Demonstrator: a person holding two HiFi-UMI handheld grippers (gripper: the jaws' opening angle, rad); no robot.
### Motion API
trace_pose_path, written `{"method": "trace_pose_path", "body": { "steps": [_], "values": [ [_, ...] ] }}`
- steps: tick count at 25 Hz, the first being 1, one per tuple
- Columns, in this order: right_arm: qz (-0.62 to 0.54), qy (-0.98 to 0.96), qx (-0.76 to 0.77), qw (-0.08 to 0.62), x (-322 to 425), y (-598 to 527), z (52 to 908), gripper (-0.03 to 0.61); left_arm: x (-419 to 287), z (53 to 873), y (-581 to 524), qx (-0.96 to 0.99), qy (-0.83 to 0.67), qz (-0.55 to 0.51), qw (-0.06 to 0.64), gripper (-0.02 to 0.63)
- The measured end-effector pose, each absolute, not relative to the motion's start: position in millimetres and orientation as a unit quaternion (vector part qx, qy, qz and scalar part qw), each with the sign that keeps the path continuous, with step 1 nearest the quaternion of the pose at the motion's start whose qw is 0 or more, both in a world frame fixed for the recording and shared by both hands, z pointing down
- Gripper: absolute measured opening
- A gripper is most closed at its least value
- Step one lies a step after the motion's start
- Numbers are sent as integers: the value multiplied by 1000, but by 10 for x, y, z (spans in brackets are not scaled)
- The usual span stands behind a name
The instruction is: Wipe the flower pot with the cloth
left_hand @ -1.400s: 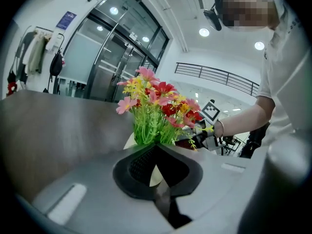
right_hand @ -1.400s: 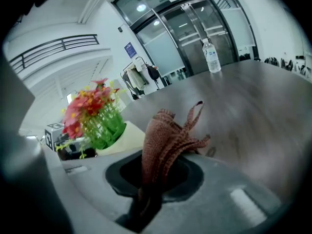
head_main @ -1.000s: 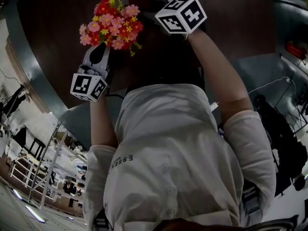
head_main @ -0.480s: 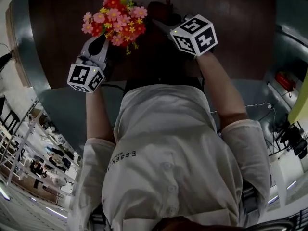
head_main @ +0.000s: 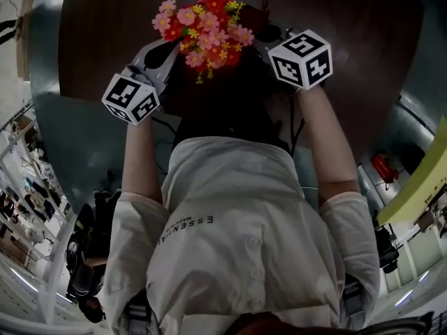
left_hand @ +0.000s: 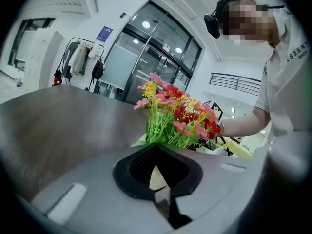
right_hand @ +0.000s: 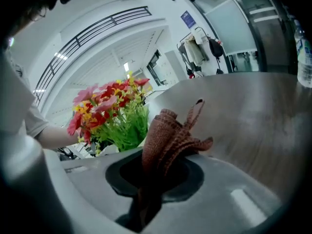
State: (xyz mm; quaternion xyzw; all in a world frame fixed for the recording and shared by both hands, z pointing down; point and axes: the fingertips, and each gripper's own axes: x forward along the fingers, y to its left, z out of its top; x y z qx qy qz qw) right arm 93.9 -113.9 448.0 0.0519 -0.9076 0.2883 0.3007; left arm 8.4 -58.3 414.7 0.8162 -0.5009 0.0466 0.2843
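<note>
**Pot gripped, cloth poised for the wipe**

The left hand-held gripper (left_hand: 160, 186) is clamped on the pale rim of the flower pot (left_hand: 157, 175), under its red and pink flowers (head_main: 206, 26) at the dark table (left_hand: 58, 126). The right hand-held gripper (right_hand: 148, 179), closed on a bunched brown cloth (right_hand: 168, 130), sits just beside. Seen from it, the pot lies at ten o'clock, so the wipe likely calls for a short sweep that way.

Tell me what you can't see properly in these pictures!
- Flower pot: head view, flowers cover it; left gripper view, only a pale sliver shows in the left claw.
- Whether the cloth touches the pot: right gripper view, the right claw blocks it.
- Bottle: right gripper view, cut off by the edge.
</note>
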Motion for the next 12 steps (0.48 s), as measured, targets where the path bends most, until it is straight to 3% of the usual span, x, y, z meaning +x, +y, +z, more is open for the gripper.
{"method": "trace_pose_path", "body": {
  "steps": [6, 12],
  "values": [
    [276, -900, 40, 334, 1274, -1337, 4592, 49, 156, 4132, -580, 816, -507, 28, 277, 15],
    [202, -923, -112, 309, 633, -1912, 4094, 49, 276, 3995, -543, 828, -473, 24, 300, 15]
  ]
}}
